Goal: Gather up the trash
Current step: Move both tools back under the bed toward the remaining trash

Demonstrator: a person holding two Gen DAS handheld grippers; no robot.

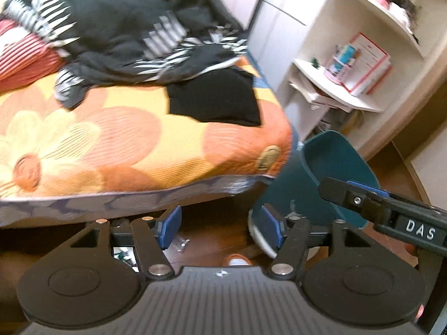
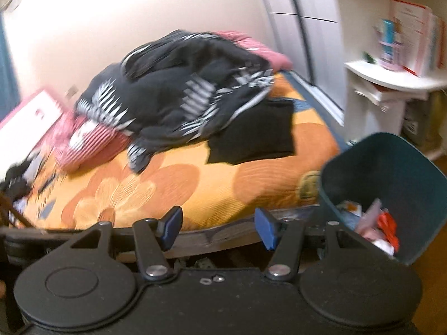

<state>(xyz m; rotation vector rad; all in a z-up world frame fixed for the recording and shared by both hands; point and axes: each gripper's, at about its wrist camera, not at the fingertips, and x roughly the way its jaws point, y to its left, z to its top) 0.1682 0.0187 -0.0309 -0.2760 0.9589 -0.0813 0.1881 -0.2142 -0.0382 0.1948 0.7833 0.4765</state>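
Both grippers stand wide and empty: the left gripper (image 1: 220, 227) low by the bed (image 1: 139, 139) edge, the right gripper (image 2: 218, 227) alongside. The trash (image 2: 374, 223) lies in the teal bin (image 2: 405, 167) just right of them. Everything is blurred; a careless swing could clip the bin's rim and tip it, spilling the trash.

Teal bin (image 2: 402, 167), orange floral bedspread (image 2: 195, 189)
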